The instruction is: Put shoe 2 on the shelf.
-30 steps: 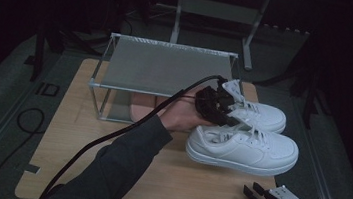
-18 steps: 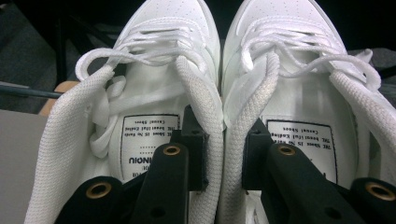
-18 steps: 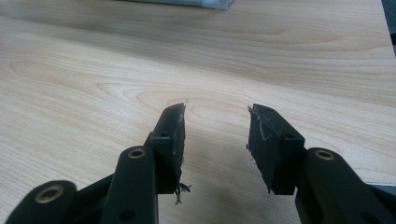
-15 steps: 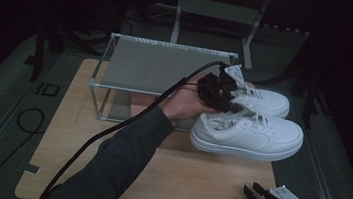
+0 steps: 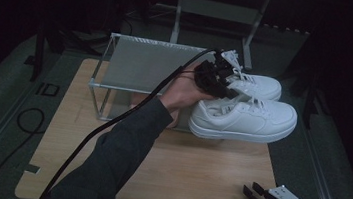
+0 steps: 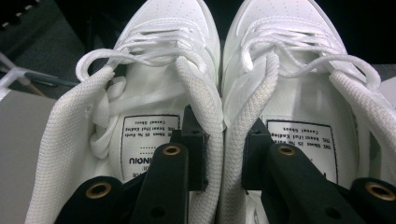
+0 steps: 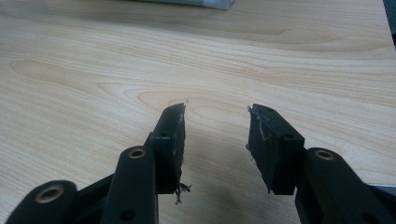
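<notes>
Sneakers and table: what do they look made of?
Sneakers: smooth white leather or a synthetic look-alike, with perforated toes, woven laces and terry-like fabric lining the collars. Table: light wood or wood-look laminate, matte, with visible grain lines.

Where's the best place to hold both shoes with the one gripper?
On the two inner collar walls, pinched together, coming from above at the heel end. The shoes sit side by side, so those padded walls meet, and the left gripper has one finger down inside each opening, clamping them.
</notes>
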Demonstrator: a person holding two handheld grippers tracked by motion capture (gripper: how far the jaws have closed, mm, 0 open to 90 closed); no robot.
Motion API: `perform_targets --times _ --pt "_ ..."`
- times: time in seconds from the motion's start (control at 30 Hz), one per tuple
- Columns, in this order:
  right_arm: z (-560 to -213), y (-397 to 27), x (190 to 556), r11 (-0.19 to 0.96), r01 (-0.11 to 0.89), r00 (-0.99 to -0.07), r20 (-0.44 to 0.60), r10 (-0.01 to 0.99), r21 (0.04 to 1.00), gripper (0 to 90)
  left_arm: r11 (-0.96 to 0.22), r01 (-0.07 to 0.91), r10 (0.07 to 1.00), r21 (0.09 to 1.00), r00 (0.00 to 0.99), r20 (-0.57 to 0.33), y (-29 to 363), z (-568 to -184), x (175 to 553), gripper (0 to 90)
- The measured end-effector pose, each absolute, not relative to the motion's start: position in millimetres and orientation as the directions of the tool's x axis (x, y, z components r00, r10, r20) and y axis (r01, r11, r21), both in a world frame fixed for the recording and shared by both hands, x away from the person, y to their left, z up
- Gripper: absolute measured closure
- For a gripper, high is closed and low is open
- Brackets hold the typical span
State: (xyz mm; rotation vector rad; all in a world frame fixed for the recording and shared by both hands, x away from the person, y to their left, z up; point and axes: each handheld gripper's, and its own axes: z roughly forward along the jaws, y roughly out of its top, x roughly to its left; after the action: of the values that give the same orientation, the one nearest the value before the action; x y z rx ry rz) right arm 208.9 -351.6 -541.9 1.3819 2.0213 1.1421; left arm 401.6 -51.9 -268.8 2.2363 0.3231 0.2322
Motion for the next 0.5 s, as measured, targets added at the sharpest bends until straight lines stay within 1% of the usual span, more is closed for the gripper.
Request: perform_targets --times 0.5 --pt "-541.9 -351.4 208.9 0.160 0.549 -0.405 0.094 0.910 0.820 55.4 -0.603 0.203 0.395 0.771 0.916 0.068 -40.9 -264.7 418.3 76.6"
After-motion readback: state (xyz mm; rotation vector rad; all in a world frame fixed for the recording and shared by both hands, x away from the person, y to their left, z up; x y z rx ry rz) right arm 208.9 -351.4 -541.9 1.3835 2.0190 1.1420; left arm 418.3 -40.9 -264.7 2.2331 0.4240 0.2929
